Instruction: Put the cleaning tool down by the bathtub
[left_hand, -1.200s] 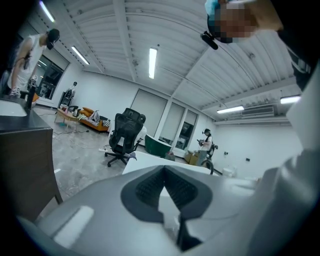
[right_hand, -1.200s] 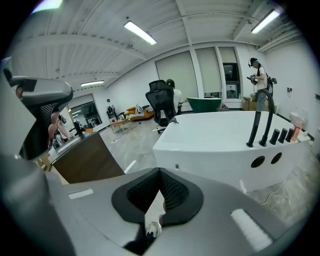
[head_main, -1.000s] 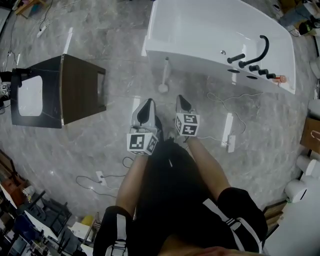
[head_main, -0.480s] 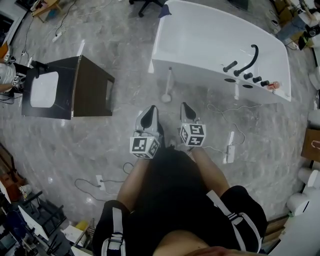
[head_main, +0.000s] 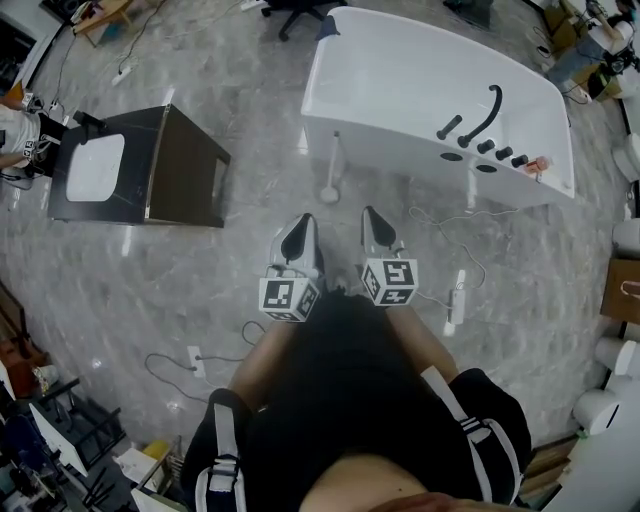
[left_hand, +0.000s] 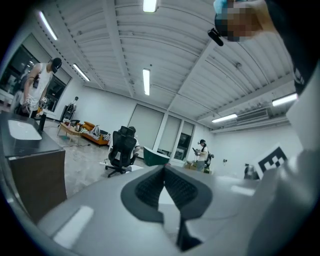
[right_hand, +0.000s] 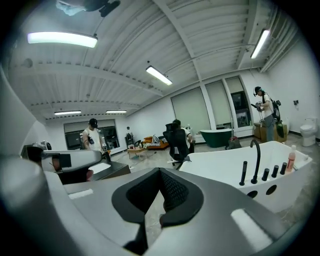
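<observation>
Head view
- Bathtub: a big white bathtub (head_main: 400, 90) sits on the grey floor (head_main: 200, 270), with a black tap (head_main: 487, 115) on its rim.
- Cleaning tool: the white cleaning tool (head_main: 331, 165) stands up on its round foot, right by the near side of the bathtub. Nothing holds it. Whether its top touches the bathtub cannot be told.
- Left gripper: the left gripper (head_main: 302, 222) hangs over the floor, on the person's side of the bathtub and well apart from the cleaning tool.
- Right gripper: the right gripper (head_main: 371, 214) is beside the left one, also apart from the bathtub.
- Cabinet: a dark cabinet (head_main: 180, 170) with a white sink on top stands to the left of the bathtub.

Left gripper view
- Jaws: the black pads (left_hand: 147, 187) are pressed together with nothing between them.
- Far off: a black chair (left_hand: 121, 150) stands past the bathtub.

Right gripper view
- Jaws: the pads (right_hand: 175, 192) are pressed together and pinch nothing.
- Bathtub: it lies ahead and to the right of the jaws, with a pink bottle (right_hand: 290, 160) on its rim by the tap.
</observation>
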